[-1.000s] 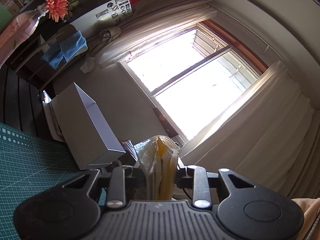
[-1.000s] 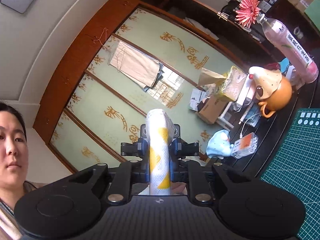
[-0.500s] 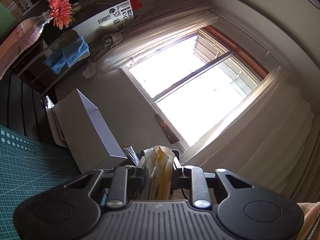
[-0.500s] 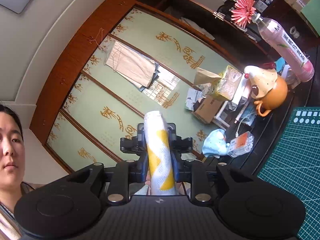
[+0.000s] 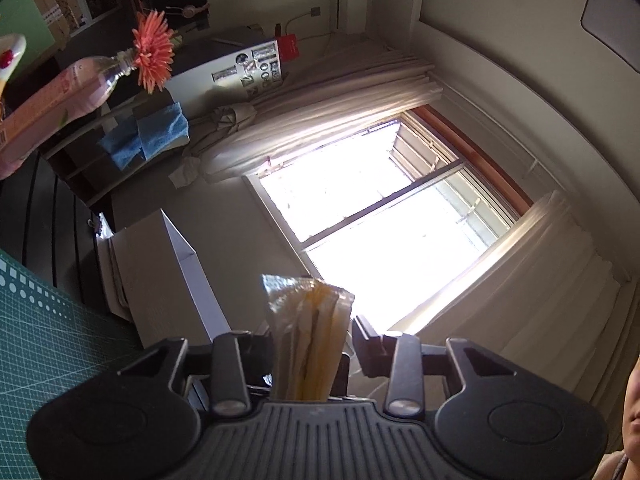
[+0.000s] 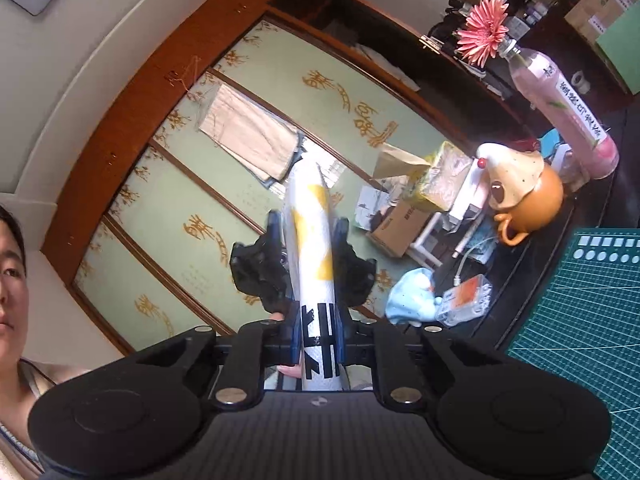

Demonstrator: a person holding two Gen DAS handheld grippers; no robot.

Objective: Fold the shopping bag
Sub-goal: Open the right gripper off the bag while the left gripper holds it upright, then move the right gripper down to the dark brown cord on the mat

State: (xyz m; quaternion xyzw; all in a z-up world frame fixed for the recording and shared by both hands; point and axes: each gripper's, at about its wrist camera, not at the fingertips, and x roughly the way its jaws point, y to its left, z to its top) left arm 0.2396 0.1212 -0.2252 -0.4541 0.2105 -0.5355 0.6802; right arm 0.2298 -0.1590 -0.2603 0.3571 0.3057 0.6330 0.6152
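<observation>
In the left wrist view, a folded bundle of the translucent shopping bag (image 5: 308, 328), with yellow showing inside, stands between the fingers of my left gripper (image 5: 310, 334), which is shut on it. In the right wrist view the shopping bag (image 6: 310, 248) is a narrow white strip with yellow patches and black lettering. It runs up between the blue-padded fingers of my right gripper (image 6: 310, 236), also shut on it. Both grippers are held high and tilted up, off the table. A person's fingertip (image 6: 290, 370) shows under the strip.
A green cutting mat (image 5: 40, 344) (image 6: 584, 320) lies on a dark table. A white box (image 5: 160, 280) stands near a bright window. A pink bottle with a flower (image 6: 560, 112), an orange teapot (image 6: 528, 200) and small clutter sit at the table's back. A person (image 6: 12, 272) is at the left.
Both views have swung and tilted. More of the bag has come through the right gripper, so the black lettering now shows. Both grippers still grip the bag.
</observation>
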